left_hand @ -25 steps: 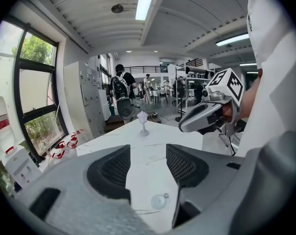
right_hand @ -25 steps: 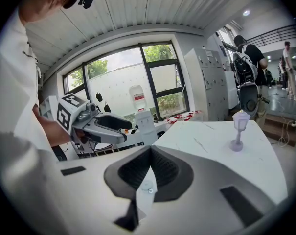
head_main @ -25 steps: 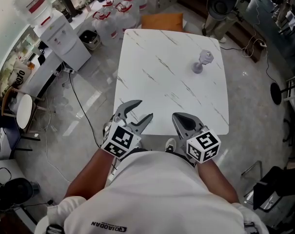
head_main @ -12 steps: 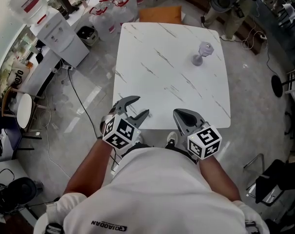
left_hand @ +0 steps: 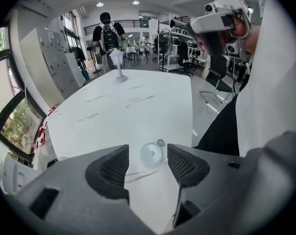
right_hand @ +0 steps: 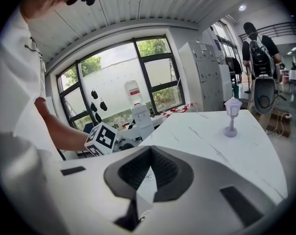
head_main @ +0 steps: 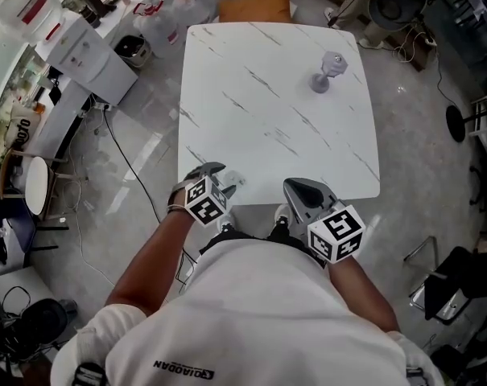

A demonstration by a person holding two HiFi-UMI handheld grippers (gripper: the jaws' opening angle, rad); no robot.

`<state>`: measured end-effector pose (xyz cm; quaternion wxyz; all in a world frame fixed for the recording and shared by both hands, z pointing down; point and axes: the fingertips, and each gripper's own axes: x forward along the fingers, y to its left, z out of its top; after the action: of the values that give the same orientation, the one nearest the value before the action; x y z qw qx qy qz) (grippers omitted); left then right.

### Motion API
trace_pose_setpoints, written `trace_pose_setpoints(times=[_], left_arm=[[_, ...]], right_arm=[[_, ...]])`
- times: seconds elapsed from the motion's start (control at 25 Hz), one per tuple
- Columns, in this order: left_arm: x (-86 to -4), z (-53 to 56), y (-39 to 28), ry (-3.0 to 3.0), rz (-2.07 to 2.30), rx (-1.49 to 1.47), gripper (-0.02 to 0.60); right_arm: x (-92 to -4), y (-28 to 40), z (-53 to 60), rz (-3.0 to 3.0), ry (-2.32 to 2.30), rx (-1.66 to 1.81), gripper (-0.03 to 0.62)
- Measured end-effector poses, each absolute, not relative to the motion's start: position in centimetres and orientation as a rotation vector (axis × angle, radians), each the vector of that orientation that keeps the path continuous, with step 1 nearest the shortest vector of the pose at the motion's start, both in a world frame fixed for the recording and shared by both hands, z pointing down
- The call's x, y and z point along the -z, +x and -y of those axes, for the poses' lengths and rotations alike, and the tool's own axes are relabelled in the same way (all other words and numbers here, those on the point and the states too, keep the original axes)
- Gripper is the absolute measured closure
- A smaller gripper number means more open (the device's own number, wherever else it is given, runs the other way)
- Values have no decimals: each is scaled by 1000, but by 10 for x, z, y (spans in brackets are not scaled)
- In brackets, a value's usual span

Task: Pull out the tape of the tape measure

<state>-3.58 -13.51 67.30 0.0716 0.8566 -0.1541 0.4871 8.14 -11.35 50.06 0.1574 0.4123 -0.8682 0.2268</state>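
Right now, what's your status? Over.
Left gripper open, jaws just widened, nothing between them. Tape measure on table just ahead, tape not pulled. Right gripper shut, empty. Lamp figurine far off.

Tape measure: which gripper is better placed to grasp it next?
Left, probably. The left gripper, its jaws just opened further, frames the tape measure without touching it. The right gripper is shut and farther away.

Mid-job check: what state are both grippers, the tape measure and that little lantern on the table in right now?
tape measure: lying flat on the table, tape not pulled out.
left gripper: open, jaws just been opening; tape measure shows between them, untouched.
right gripper: shut, nothing held.
lantern ornament: upright at the table's far side, untouched.
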Motion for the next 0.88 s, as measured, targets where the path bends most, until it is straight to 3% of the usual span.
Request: trace_pose_setpoints(times=[0.64,0.88], left_arm=[[-735,127,-29,2425,317,-1572,322],[-735,123,-28,2398,323,-1538,357]], right_arm=[[-504,101,107,2439,1252,-672,588],[-502,102,105,2443,1261,-667,588]])
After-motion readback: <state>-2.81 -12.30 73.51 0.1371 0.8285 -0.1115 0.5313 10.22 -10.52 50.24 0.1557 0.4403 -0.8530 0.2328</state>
